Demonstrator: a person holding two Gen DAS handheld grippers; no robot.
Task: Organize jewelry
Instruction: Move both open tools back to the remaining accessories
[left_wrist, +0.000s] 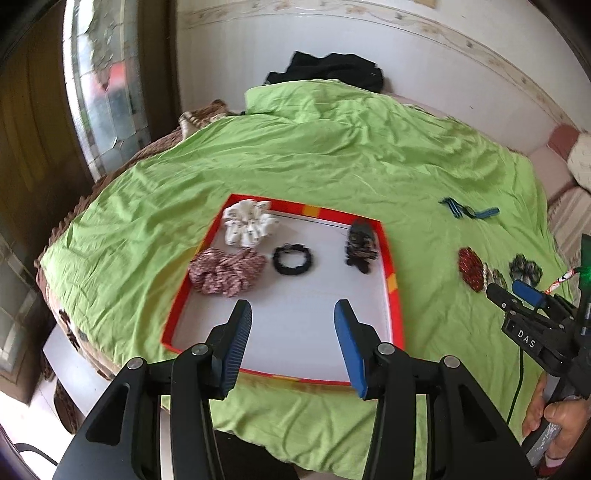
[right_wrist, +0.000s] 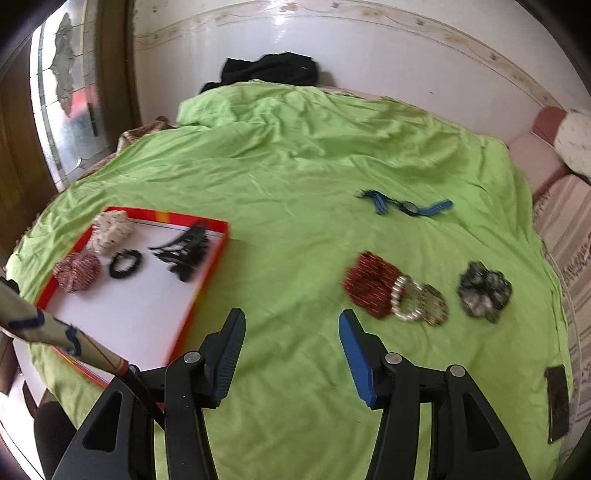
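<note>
A red-rimmed tray (left_wrist: 388, 258) with a white floor lies on the green bedsheet. In it are a white scrunchie (left_wrist: 249, 222), a pink patterned scrunchie (left_wrist: 225, 271), a black hair tie (left_wrist: 293, 258) and a black hair claw (left_wrist: 360, 245). My left gripper (left_wrist: 293, 321) hovers open and empty over the tray's near half. To the right of the tray on the sheet lie a dark red scrunchie (right_wrist: 369, 290), a pearl bracelet (right_wrist: 406, 304), a brownish bracelet (right_wrist: 437, 310), a grey-black scrunchie (right_wrist: 484, 291) and blue clips (right_wrist: 380, 203). My right gripper (right_wrist: 291, 328) stands open and empty, short of the red scrunchie.
A black garment (right_wrist: 273, 70) lies at the bed's far end by the white wall. A dark phone (right_wrist: 557, 402) rests near the sheet's right edge. A beige rod (right_wrist: 55, 328) with blue tape crosses the tray's near left corner. A glazed door stands at the left.
</note>
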